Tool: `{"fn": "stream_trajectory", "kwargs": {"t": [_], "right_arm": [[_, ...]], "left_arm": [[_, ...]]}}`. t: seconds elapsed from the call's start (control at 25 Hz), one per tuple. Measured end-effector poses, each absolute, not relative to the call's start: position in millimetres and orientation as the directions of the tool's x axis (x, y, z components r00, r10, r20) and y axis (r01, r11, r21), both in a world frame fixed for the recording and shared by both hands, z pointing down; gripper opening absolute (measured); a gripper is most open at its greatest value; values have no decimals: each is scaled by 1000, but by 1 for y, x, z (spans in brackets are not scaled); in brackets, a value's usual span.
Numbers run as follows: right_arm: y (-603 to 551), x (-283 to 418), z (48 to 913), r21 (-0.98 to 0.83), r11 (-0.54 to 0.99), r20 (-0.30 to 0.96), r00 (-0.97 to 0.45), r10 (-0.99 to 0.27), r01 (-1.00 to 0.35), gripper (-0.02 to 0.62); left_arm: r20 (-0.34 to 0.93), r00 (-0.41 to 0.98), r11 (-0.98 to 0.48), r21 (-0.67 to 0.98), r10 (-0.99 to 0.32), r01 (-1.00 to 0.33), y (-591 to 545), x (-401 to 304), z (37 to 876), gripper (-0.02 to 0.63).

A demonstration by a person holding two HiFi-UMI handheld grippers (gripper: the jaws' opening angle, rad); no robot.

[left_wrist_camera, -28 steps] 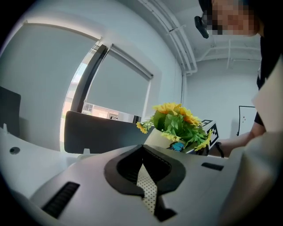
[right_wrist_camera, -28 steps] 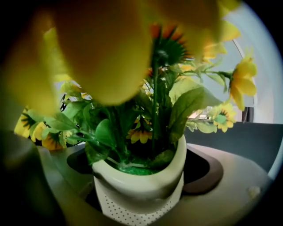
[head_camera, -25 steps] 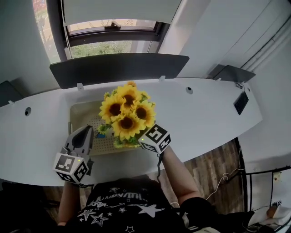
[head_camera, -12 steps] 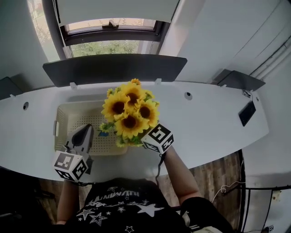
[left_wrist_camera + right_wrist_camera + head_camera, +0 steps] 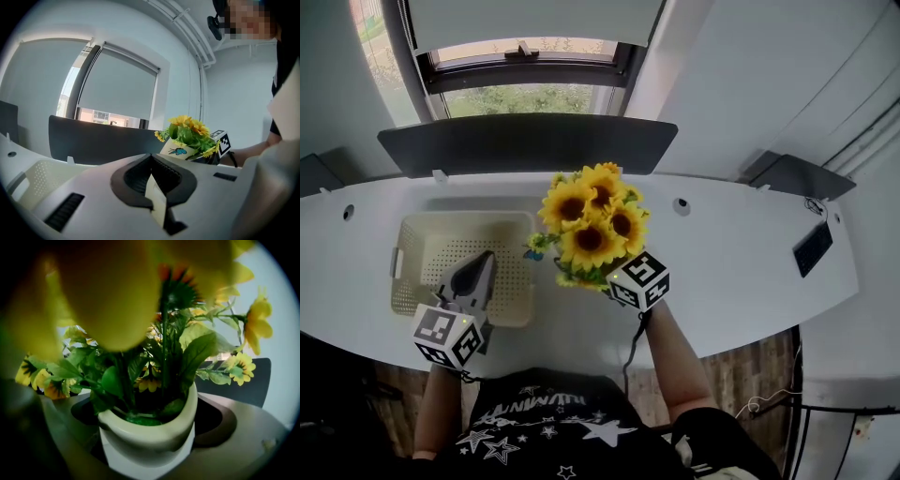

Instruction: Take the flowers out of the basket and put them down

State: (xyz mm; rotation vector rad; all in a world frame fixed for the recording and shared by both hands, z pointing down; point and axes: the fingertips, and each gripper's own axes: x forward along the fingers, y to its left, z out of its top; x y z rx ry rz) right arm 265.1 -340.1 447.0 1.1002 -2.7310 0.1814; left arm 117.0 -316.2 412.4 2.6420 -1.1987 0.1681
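The white worktop [image 5: 741, 253] runs wide and bare to the right of the flowers. At its left sits a cream perforated basket [image 5: 464, 217], and the left gripper [image 5: 480, 264] hovers over its floor, jaws pressed together on nothing. The flowers [image 5: 591, 225] (sunflowers with green leaves) stand just beyond the basket's right rim in a white pot [image 5: 150, 446], which the right gripper [image 5: 630, 281] clamps. The pot's only marking is a small blue butterfly [image 5: 178, 151]; no writing can be read.

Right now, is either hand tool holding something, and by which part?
The right gripper clasps the sunflower pot by its white body. The left gripper holds nothing.
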Motion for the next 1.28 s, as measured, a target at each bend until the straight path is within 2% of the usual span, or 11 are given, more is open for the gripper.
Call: {"fn": "stream_trajectory", "kwargs": {"t": [0.28, 1.28], "right_arm": [[-356, 291, 490, -75, 677, 275, -668, -691, -732, 546], [-426, 308, 608, -155, 613, 404, -616, -676, -775, 546]], "left_arm": [[234, 638, -623, 142, -733, -769, -335, 141, 425, 9], [319, 652, -624, 197, -688, -756, -371, 162, 469, 9]]}}
